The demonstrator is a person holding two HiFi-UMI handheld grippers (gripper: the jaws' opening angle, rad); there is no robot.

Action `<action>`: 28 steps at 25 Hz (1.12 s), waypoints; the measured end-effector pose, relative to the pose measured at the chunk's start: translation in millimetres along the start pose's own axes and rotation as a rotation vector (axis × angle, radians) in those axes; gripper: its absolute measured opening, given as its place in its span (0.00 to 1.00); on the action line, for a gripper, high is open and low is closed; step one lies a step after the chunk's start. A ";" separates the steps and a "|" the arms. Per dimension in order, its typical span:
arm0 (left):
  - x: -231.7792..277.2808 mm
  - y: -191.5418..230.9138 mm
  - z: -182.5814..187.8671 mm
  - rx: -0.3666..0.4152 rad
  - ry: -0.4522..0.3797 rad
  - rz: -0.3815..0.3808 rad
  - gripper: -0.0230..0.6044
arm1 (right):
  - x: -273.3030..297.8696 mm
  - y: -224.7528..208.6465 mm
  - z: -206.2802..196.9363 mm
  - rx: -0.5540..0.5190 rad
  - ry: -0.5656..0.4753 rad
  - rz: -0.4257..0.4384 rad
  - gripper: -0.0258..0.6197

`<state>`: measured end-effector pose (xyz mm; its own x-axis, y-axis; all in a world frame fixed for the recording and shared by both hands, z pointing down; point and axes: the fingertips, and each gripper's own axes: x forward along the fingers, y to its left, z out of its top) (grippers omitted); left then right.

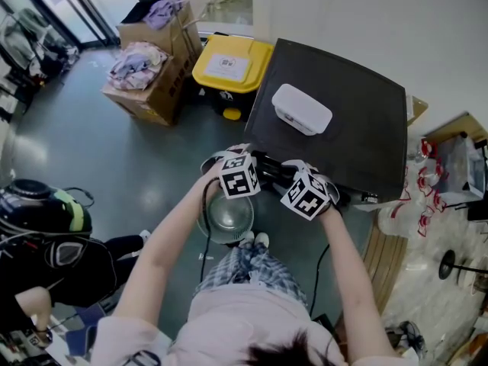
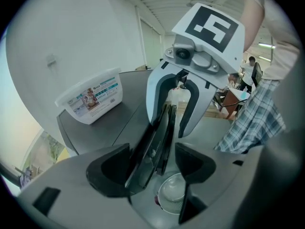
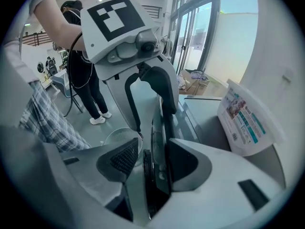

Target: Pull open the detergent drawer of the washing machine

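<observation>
Daylight floods through the tall glass windows (image 3: 205, 37) and blows them out to white, laying a pale sheen on the glossy grey-green floor (image 1: 91, 143). The flat dark grey washing machine top (image 1: 343, 120) is evenly lit, with only soft shadows. Both claw views bulge like fisheyes, black at the corners. My left claw (image 2: 155, 168) and right claw (image 3: 152, 160) look soft up close.

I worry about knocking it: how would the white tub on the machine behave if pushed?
The tub looks like rigid lidded plastic, so probably stiff. It sits flat and low on the smooth machine top, so it would likely slide, not tip.
</observation>
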<state>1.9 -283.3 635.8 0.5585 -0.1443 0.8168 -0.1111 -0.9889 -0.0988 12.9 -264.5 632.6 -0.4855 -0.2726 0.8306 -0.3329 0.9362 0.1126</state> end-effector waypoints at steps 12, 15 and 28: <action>0.4 1.2 -6.2 0.050 0.041 0.006 0.46 | 3.3 -3.6 -4.6 0.010 0.038 -0.014 0.32; -0.7 3.2 -5.3 0.074 0.059 0.012 0.43 | 3.5 -4.7 -4.1 0.004 0.050 -0.023 0.31; 4.8 9.1 -8.6 0.132 0.113 0.085 0.26 | 4.3 -9.4 -5.2 -0.040 0.060 -0.076 0.23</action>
<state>-3.5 -292.6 643.7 0.4549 -0.2298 0.8604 -0.0409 -0.9705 -0.2376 18.2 -273.3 638.0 -0.4107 -0.3305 0.8497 -0.3341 0.9217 0.1971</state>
